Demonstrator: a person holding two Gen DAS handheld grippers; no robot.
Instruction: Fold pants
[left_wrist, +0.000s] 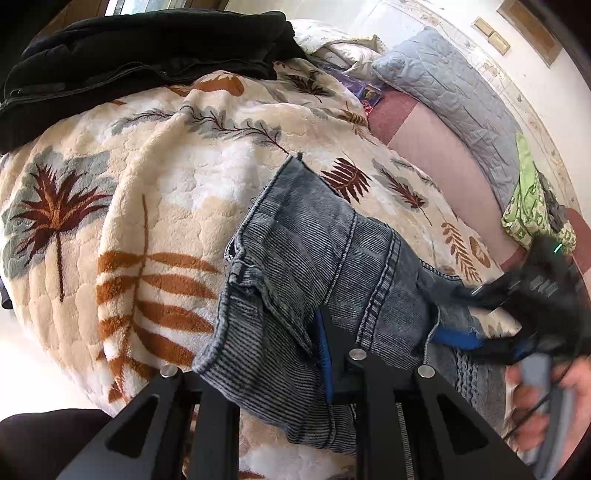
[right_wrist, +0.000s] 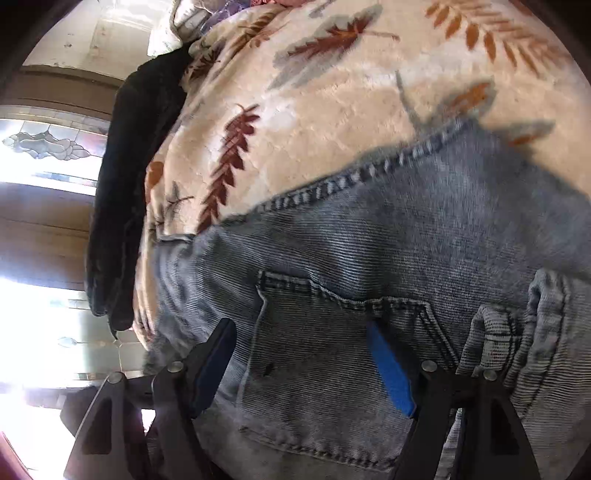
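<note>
The pants are grey-blue washed jeans (left_wrist: 310, 236), lying bunched on a cream leaf-print blanket (left_wrist: 147, 184). In the left wrist view denim drapes over my left gripper (left_wrist: 280, 354); one blue-padded finger (left_wrist: 327, 354) shows, the other is buried under the cloth, so it seems clamped on a fold. My right gripper (left_wrist: 476, 332) enters from the right, its blue pad against the jeans' edge. In the right wrist view the jeans (right_wrist: 369, 240) fill the frame with a back pocket (right_wrist: 332, 332) between the spread fingers of my right gripper (right_wrist: 303, 354), which is open.
A black garment (left_wrist: 140, 48) lies at the blanket's far edge and shows in the right wrist view (right_wrist: 133, 166). A grey quilted pillow (left_wrist: 450, 92), a pink sheet (left_wrist: 436, 147) and green cloth (left_wrist: 528, 206) sit to the right. A bright window (right_wrist: 44, 147) is on the left.
</note>
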